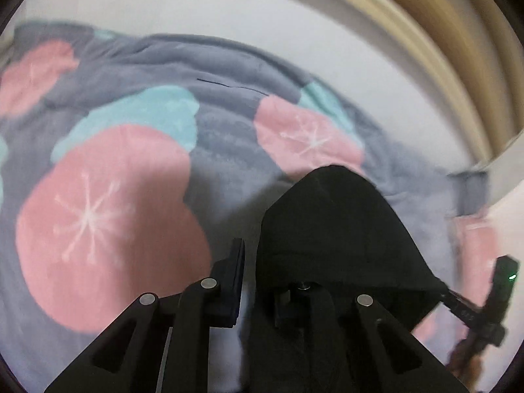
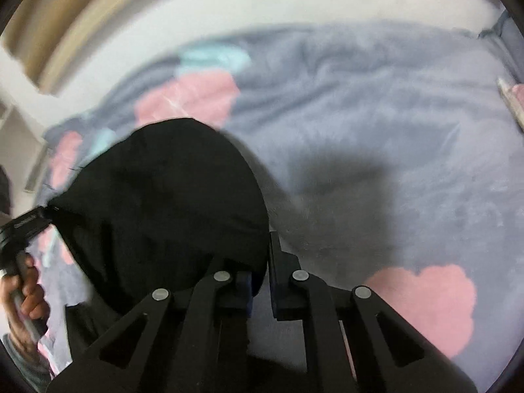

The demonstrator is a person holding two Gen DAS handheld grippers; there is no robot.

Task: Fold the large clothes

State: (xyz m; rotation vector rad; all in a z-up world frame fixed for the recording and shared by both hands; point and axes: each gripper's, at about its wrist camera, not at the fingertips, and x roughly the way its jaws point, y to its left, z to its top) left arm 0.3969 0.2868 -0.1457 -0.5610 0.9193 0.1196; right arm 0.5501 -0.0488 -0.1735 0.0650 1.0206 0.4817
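A: Any writing you can make out?

B: Nothing legible. The other gripper, at the left edge of the right wrist view beside the black garment, carries a pale mark on its body, too blurred to read.

A: And in the left wrist view?

B: Small pale marks on the gripper just right of the black garment, also unreadable.

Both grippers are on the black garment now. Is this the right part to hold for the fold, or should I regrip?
Keep it. Left gripper and right gripper each pinch an edge of the black garment from above; it hangs between them over the grey blanket, so edge grips suit folding.
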